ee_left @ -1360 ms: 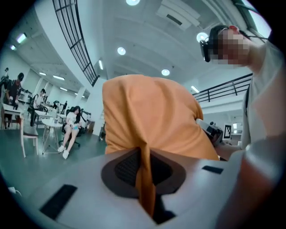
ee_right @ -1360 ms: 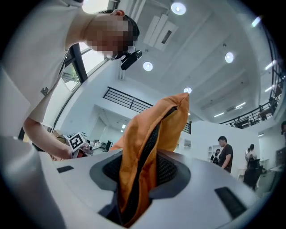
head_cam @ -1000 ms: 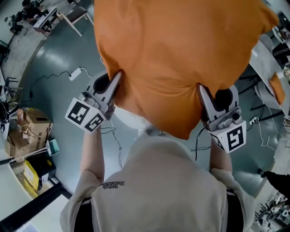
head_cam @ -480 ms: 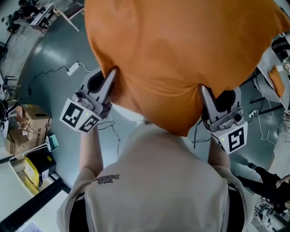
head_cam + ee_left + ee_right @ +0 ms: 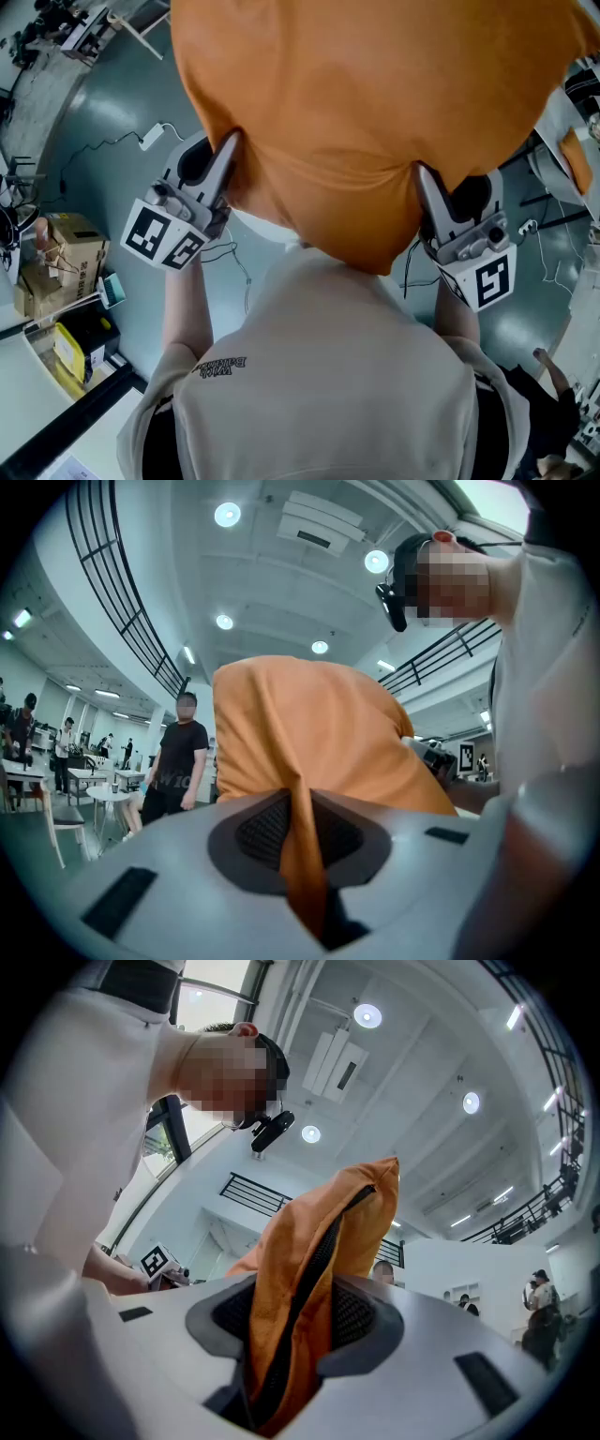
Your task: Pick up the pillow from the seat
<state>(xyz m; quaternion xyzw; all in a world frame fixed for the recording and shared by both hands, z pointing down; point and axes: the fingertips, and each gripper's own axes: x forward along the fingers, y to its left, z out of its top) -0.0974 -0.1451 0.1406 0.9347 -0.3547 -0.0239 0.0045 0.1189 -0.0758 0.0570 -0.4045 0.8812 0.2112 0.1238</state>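
A big orange pillow (image 5: 366, 103) hangs in the air in front of the person and fills the top of the head view. My left gripper (image 5: 232, 155) is shut on a thin fold of its cover at the lower left edge; that fold (image 5: 305, 855) runs between the jaws in the left gripper view. My right gripper (image 5: 422, 183) is shut on the lower right edge, where a thicker bunch of orange cloth with a dark zipper (image 5: 300, 1326) sits between the pads. The seat is hidden.
Grey floor (image 5: 112, 112) lies far below, with a white cable and plug (image 5: 150, 141), cardboard boxes (image 5: 56, 258) at the left and desks at the edges. A person in black (image 5: 178, 761) stands beyond the pillow in the left gripper view.
The pillow has risen and now covers more of the head view. Both grippers have kept their hold and shifted slightly outward and up with it.
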